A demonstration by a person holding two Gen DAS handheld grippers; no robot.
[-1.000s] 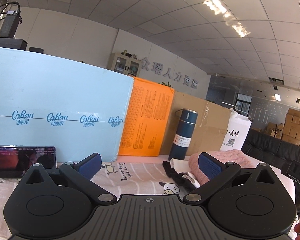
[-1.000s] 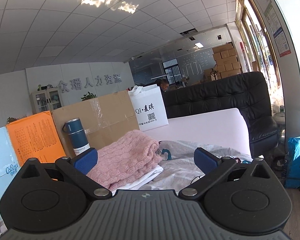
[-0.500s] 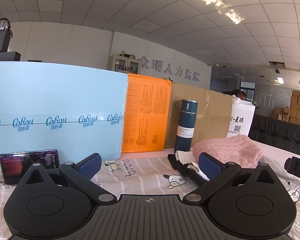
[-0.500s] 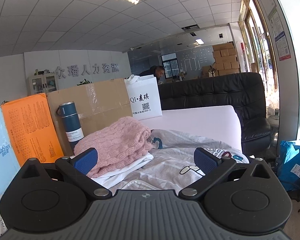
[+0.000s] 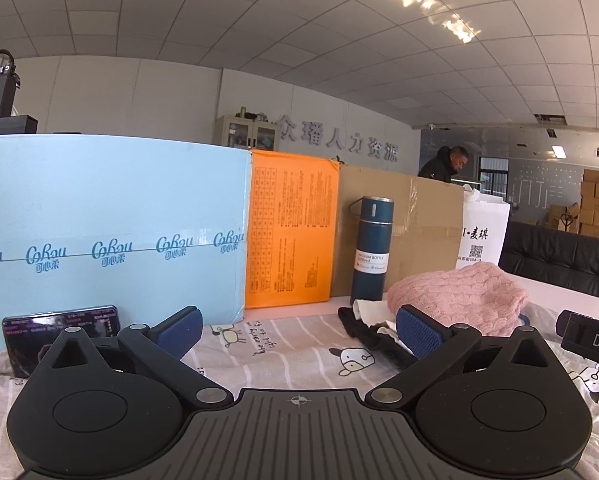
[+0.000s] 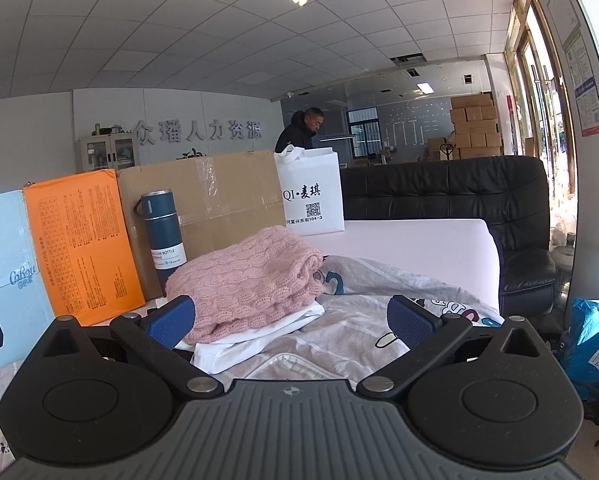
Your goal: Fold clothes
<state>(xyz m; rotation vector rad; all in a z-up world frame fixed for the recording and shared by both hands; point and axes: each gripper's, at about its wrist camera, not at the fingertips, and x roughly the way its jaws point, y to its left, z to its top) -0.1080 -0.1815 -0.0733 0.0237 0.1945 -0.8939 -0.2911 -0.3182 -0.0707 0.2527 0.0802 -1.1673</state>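
A folded pink knit sweater (image 5: 455,300) (image 6: 251,280) lies on top of a stack with a white garment (image 6: 259,336) and a black garment (image 5: 363,330) beneath it. The stack sits on a cartoon-print sheet (image 5: 283,344) (image 6: 359,328). My left gripper (image 5: 299,330) is open and empty, low over the sheet, left of the stack. My right gripper (image 6: 291,318) is open and empty, just in front of the stack. Part of the right gripper's body shows at the right edge of the left wrist view (image 5: 589,340).
A dark blue vacuum bottle (image 5: 369,248) (image 6: 163,236) stands behind the stack. Light blue (image 5: 111,224), orange (image 5: 291,228) and cardboard boxes (image 5: 415,228) wall the back. A phone (image 5: 59,336) leans at left. A white bag (image 6: 311,196) and black sofa (image 6: 479,220) are right.
Both cameras have tilted down and levelled, so more of the sheet and clothes stack shows. A man behind the boxes has come into view. Both grippers stay open.
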